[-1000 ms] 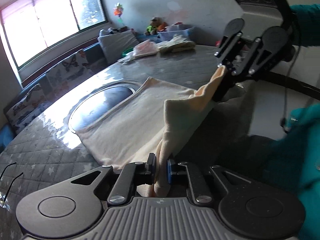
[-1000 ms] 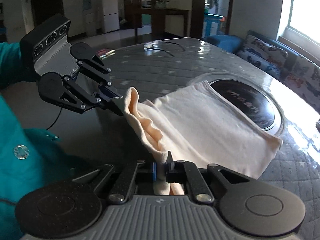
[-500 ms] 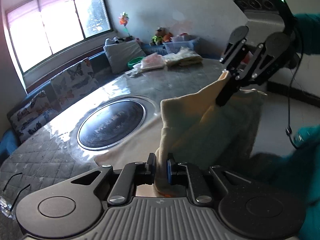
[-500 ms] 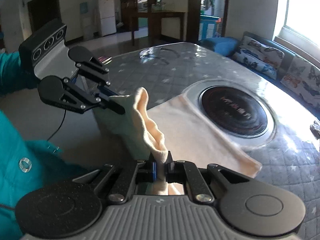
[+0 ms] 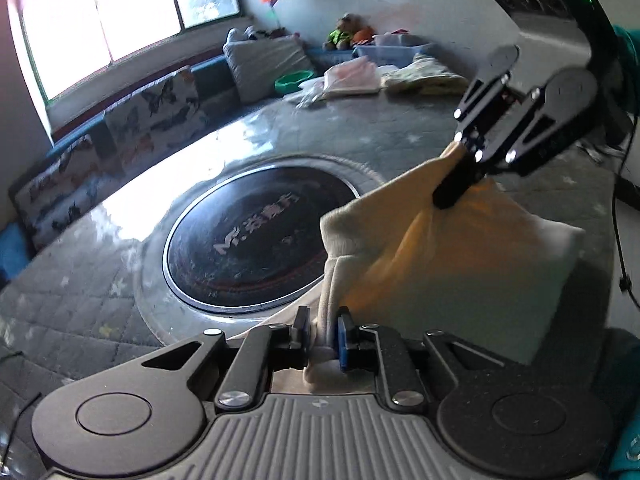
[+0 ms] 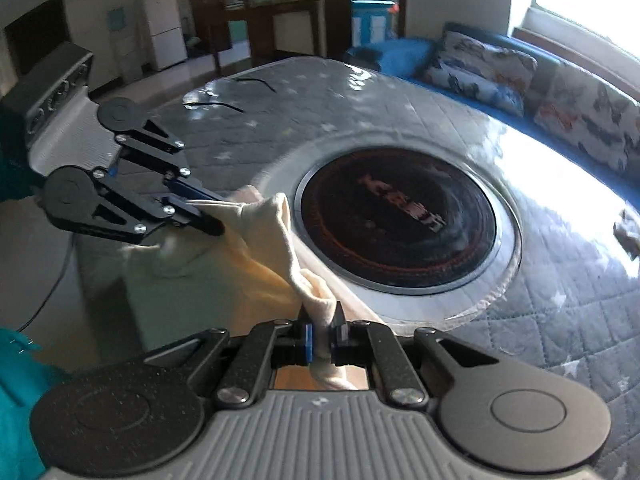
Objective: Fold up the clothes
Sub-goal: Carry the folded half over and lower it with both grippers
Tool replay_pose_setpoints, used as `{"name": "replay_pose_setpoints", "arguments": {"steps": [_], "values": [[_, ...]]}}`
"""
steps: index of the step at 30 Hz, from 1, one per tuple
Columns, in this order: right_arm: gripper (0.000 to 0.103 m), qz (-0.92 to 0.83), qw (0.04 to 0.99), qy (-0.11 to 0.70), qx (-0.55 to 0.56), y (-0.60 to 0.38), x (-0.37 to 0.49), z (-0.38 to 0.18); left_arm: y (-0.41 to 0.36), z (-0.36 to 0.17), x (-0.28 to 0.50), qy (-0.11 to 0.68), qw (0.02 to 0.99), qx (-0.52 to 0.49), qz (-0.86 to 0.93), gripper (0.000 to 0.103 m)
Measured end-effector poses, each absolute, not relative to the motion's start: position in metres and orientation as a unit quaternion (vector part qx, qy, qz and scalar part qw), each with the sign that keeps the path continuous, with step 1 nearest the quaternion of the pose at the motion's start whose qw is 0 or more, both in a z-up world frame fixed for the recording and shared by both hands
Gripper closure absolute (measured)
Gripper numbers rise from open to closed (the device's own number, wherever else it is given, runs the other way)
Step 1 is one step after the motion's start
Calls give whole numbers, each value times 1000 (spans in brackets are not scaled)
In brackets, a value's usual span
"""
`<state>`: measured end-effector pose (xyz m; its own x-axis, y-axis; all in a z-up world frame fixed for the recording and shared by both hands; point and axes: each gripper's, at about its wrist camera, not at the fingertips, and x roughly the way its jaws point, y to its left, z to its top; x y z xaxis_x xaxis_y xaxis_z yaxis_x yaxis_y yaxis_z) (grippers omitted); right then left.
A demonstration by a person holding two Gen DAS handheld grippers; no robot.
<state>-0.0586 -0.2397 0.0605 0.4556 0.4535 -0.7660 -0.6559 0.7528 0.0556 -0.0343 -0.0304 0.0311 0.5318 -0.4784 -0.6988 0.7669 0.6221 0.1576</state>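
While both grippers clench the same cream garment (image 5: 436, 256), it hangs lifted between them at the near edge of the round quilted counter (image 5: 80, 280), its lower part draping down off that edge. Left gripper (image 5: 323, 334): its fingers (image 5: 343, 338) pinch a bunched fold of the cloth; their gap has just widened slightly, yet fabric remains pressed between the pads. Right gripper (image 6: 323, 338): its fingers (image 6: 307, 342) are clamped tight on another bunched corner of the garment (image 6: 256, 264). Each gripper appears in the other's view, the right one (image 5: 460, 184) at upper right, the left one (image 6: 208, 216) at left, both gripping the cloth's upper edge. A dark round cooktop (image 6: 398, 220) is set in the counter's centre, just beyond the cloth. Other folded clothes (image 5: 352, 78) lie at the counter's far side. A teal sleeve (image 6: 16, 400) shows at the lower left of the right wrist view.
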Motion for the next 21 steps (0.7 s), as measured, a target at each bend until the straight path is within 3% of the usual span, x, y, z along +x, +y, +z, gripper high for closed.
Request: {"name": "replay_pose_setpoints", "arguments": {"steps": [11,19,21], "values": [[91,282,863,413,-70,-249,-40,14,-22,21,0,342,865,193,-312,81],[94,266,881,384,-69,-250,-42,29,-14,17,6,345,877,188,-275,83],[90,254,886,379,-79,-247,-39,31,-11,18,9,349,882,174,-266,82]]}}
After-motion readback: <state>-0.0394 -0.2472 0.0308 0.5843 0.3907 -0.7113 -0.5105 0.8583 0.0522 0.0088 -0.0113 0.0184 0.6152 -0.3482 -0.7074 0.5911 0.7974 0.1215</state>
